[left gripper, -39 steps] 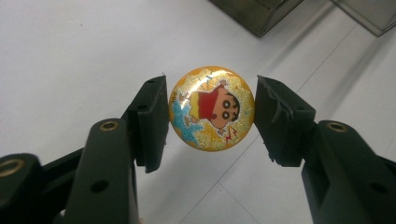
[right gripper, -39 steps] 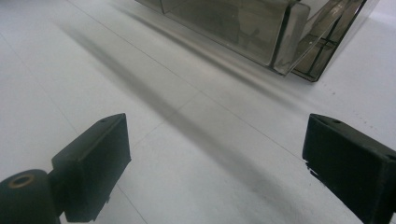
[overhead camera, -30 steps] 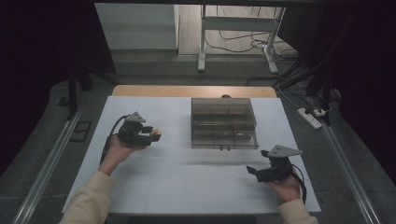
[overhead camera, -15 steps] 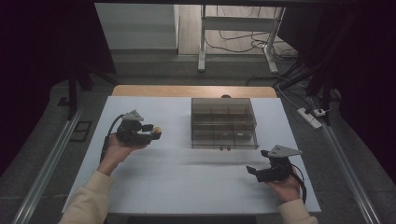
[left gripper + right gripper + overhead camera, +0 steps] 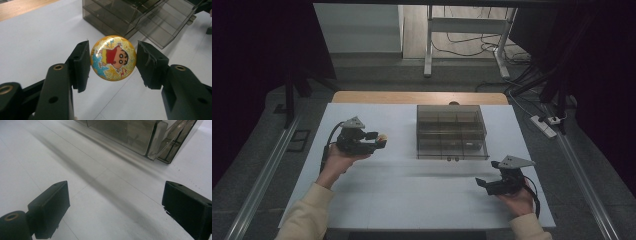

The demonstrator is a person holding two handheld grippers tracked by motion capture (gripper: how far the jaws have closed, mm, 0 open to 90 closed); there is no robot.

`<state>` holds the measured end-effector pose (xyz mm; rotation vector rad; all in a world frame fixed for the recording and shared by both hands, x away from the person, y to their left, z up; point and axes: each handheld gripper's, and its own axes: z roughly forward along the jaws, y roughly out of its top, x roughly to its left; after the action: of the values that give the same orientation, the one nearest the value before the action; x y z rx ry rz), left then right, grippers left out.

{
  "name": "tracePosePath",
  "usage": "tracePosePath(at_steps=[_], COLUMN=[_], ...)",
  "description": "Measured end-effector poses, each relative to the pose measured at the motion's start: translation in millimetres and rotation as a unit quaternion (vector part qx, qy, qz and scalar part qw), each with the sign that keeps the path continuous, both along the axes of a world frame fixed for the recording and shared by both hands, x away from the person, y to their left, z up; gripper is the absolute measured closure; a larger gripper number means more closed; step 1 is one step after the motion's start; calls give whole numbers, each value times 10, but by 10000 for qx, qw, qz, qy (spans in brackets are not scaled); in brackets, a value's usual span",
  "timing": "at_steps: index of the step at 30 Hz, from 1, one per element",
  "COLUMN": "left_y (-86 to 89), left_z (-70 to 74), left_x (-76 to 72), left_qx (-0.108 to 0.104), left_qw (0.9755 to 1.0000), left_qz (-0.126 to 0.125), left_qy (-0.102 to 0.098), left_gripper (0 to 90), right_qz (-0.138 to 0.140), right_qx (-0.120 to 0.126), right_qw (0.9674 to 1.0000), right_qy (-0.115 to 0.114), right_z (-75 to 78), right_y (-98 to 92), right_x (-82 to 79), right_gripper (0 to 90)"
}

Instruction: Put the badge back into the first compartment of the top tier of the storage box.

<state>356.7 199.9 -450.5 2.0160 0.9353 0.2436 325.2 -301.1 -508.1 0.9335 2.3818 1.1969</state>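
A round glittery badge [image 5: 113, 58] with a cartoon child in a red shirt sits between the two black jaws of my left gripper [image 5: 380, 139], which is shut on its edges and holds it above the white table [image 5: 412, 200] at the left. A smoky clear compartment box [image 5: 452, 150] stands just past the table's middle, to the right of that gripper. My right gripper [image 5: 482, 182] rests low over the table near the front right, its jaws wide open with nothing between them [image 5: 115, 202].
The box's corner [image 5: 152, 142] lies ahead of the right gripper. A wooden strip [image 5: 417, 97] borders the table's far edge. Beyond it stand a metal frame [image 5: 462, 30] and floor cables; a power strip [image 5: 544, 126] lies at the right.
The left hand has shifted only slightly with the badge still in its jaws. The right hand has stayed still.
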Motion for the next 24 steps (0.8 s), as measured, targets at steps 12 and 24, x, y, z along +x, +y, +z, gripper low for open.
tracePosePath(at_steps=[12, 24], left_y=[-79, -143], left_z=[99, 135], left_x=[-51, -64], left_qx=[-179, -267], left_qw=[9996, 9992], left_qz=[-155, -237], left_qy=[-131, -174], left_gripper=[460, 460], right_qz=[-4, 1], right_qx=[6, 18], right_qw=[10000, 10000], right_qy=[-6, -15], right_z=[1, 1], right_y=[1, 7], right_x=[1, 0], right_gripper=[74, 73])
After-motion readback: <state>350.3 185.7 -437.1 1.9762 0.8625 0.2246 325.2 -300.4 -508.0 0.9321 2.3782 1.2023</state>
